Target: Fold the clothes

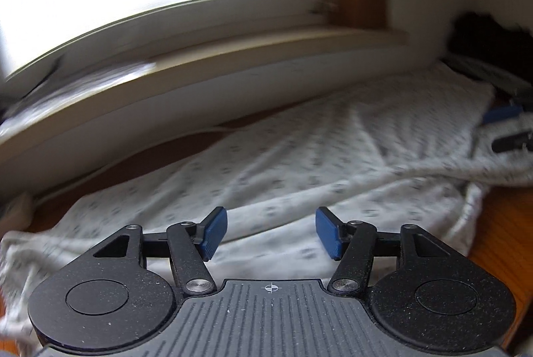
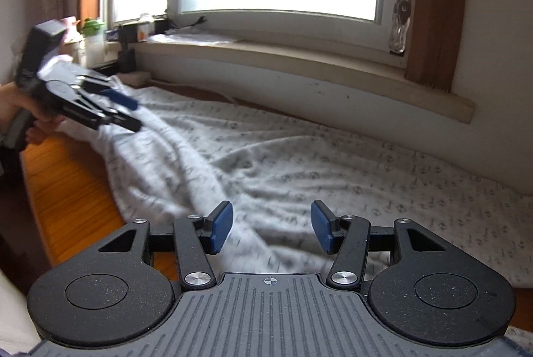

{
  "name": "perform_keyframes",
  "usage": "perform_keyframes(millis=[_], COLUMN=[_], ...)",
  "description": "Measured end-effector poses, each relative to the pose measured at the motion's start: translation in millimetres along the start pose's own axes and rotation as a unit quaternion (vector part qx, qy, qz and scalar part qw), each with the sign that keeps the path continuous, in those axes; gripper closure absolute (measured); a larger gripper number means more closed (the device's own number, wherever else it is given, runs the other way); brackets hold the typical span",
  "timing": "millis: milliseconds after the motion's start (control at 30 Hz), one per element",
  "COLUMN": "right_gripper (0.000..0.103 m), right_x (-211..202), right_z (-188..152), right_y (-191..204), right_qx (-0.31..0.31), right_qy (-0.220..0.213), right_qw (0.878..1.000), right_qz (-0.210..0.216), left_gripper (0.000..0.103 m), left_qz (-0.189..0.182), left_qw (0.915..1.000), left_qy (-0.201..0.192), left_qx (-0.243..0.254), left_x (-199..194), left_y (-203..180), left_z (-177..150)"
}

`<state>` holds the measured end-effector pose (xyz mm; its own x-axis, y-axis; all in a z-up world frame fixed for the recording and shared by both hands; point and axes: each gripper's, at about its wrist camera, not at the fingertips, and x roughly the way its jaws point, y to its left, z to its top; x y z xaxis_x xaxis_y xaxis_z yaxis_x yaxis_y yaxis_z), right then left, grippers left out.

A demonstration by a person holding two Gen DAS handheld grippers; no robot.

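Note:
A white garment with a small grey print [image 1: 299,157] lies spread and creased on a wooden table [image 1: 499,230] below a window. My left gripper [image 1: 271,232] hovers open over the garment's near edge, with nothing between its blue pads. The right wrist view shows the same garment [image 2: 299,164] stretching from left to right. My right gripper [image 2: 271,228] is open above a raised fold of it, and the pads press on nothing. The left gripper [image 2: 128,110] also shows at the far left there, blurred, held by a hand [image 2: 20,104]. In the left wrist view the right gripper [image 1: 506,127] peeks in at the right edge.
A window sill [image 2: 299,54] runs along the wall behind the table. Bottles and small containers [image 2: 91,40] crowd its left end, and a glass object [image 2: 399,27] stands at its right end. Bare table wood [image 2: 66,183] shows left of the garment. A dark heap [image 1: 483,37] lies far right.

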<state>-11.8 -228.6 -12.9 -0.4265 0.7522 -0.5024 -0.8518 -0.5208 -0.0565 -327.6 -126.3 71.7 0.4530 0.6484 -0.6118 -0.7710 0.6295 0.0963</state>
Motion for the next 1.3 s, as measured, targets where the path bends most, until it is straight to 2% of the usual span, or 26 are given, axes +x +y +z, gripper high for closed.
perform_keyframes(millis=[167,400,500,567,633,667,700,800,967,1067,1167,1300], right_gripper=[0.050,0.051,0.053,0.067,0.081,0.089,0.097,0.099,0.099,0.099,0.093,0.089], right_x=[-4,12,9,5,2,1,0,-2,15,41,68,70], right_z=[-5,-9,-16,-20,-24,-25,-24,-9,37,60,61,35], right_y=[13,35,33,29,23,20,18,8,-18,-38,-55,-61], right_qx=[0.005,-0.021,-0.027,-0.026,-0.020,-0.019,-0.019,-0.033,-0.071,-0.071,-0.033,-0.008], right_qy=[0.013,0.038,0.049,0.059,0.067,0.068,0.066,0.047,0.011,-0.001,0.028,0.061], right_qw=[1.000,0.999,0.998,0.998,0.998,0.997,0.998,0.998,0.993,0.990,0.993,0.992], right_qz=[0.013,0.022,0.008,0.000,-0.005,-0.008,-0.013,-0.038,-0.094,-0.119,-0.109,-0.109], left_gripper=[0.042,0.047,0.061,0.090,0.099,0.100,0.100,0.100,0.100,0.100,0.099,0.093], left_qz=[-0.020,-0.029,-0.028,-0.022,-0.021,-0.022,-0.022,-0.021,-0.012,-0.006,-0.014,-0.047], left_qw=[0.9985,0.9955,0.9939,0.9944,0.9954,0.9956,0.9960,0.9964,0.9961,0.9969,0.9983,0.9974], left_qy=[0.023,0.024,0.016,0.010,0.004,-0.001,-0.007,-0.028,-0.066,-0.062,-0.037,-0.021], left_qx=[0.046,0.086,0.106,0.102,0.094,0.091,0.087,0.077,0.057,0.048,0.042,0.051], left_x=[24,42,47,48,50,51,50,45,42,59,84,105], left_y=[-20,-30,-35,-37,-37,-37,-36,-33,-15,-2,9,19], left_z=[7,19,24,25,28,30,31,38,59,64,63,59])
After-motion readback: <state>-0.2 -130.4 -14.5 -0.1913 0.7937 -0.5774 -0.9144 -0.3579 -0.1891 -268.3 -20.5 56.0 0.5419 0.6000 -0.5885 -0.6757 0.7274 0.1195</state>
